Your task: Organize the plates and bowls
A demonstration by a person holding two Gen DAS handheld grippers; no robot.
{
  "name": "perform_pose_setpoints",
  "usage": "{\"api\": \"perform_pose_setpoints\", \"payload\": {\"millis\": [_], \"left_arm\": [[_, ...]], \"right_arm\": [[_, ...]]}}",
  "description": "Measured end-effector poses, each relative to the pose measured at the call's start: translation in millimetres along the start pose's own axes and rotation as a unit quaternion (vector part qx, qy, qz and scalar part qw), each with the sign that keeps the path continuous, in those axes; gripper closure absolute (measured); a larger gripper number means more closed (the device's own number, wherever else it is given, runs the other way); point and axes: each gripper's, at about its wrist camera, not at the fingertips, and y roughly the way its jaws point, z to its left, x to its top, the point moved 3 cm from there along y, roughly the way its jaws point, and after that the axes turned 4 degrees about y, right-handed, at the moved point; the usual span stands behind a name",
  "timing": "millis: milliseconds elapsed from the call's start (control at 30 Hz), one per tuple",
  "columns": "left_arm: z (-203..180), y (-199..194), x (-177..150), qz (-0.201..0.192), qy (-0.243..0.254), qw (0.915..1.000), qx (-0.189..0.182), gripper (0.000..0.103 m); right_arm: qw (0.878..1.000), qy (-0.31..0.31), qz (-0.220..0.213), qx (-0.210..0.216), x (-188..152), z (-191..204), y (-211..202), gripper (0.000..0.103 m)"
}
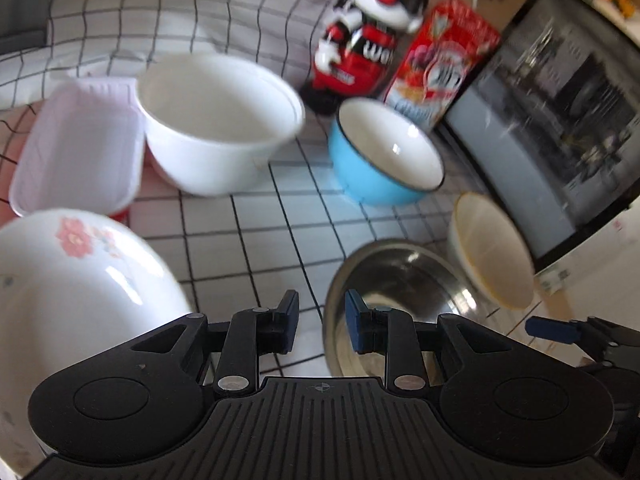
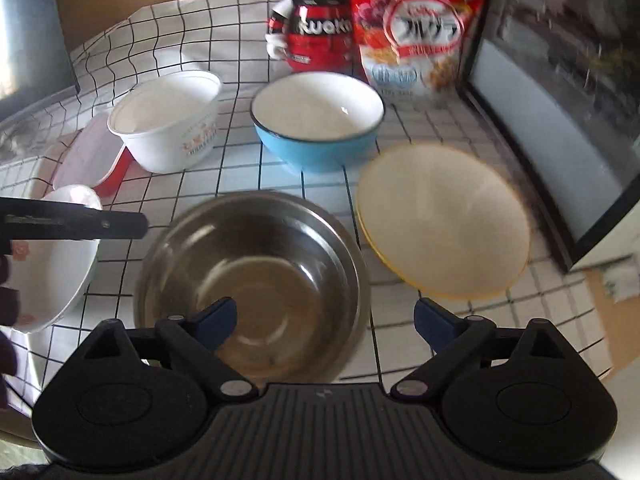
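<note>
Nearest the left wrist camera, the left gripper (image 1: pixel 321 322) is hovering with its jaws partly spread and nothing between them, over the rim of the steel bowl (image 1: pixel 400 280) – the landmark on the checked tablecloth (image 1: pixel 260 240). Left of that bowl a white flowered bowl (image 1: pixel 76 280) is sitting; beyond it a blue bowl (image 1: pixel 384 156) and a white plastic bowl (image 1: pixel 216 120) are standing apart, with a pink tray (image 1: pixel 76 148) touching the plastic bowl. Right of the steel bowl a cream plate (image 1: pixel 492 252) is showing.

From the right wrist view, the right gripper (image 2: pixel 325 322) is hanging spread wide and empty above the steel bowl (image 2: pixel 256 272) – the cream plate (image 2: pixel 440 220) is lying just right of it, the blue bowl (image 2: pixel 316 120) behind it, and a red cereal bag (image 2: pixel 416 24) and a toy figure (image 2: pixel 312 28) farther back.
</note>
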Motion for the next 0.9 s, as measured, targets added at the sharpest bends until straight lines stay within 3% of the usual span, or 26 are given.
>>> {"api": "perform_pose_setpoints", "payload": {"millis": [200, 367, 633, 800, 900], "left_arm": [[-15.7, 28.1, -13.7, 0.041, 0.009, 0.9985, 0.034, 0.075], [-23.6, 47.8, -21.1, 0.062, 0.01, 0.9967, 0.052, 0.069], [-21.4, 56.4, -20.9, 0.06, -0.003, 0.9955, 0.073, 0.077], [-19.2, 55.4, -19.9, 0.054, -0.015, 0.9952, 0.08, 0.078], [-14.5, 49.7, -21.4, 0.058, -0.03, 0.9937, 0.091, 0.079]], "right_arm": [[0.997, 0.032, 0.041, 0.052, -11.9, -17.4, 31.9, 0.01], [0.994, 0.045, 0.062, 0.075, -15.3, -22.1, 51.8, 0.016], [0.992, 0.013, 0.071, 0.103, -9.7, -14.5, 71.5, 0.038], [0.994, -0.014, 0.057, 0.095, -5.0, -5.3, 79.1, 0.04], [0.993, -0.014, 0.061, 0.103, -1.1, -5.1, 80.3, 0.048]]}}
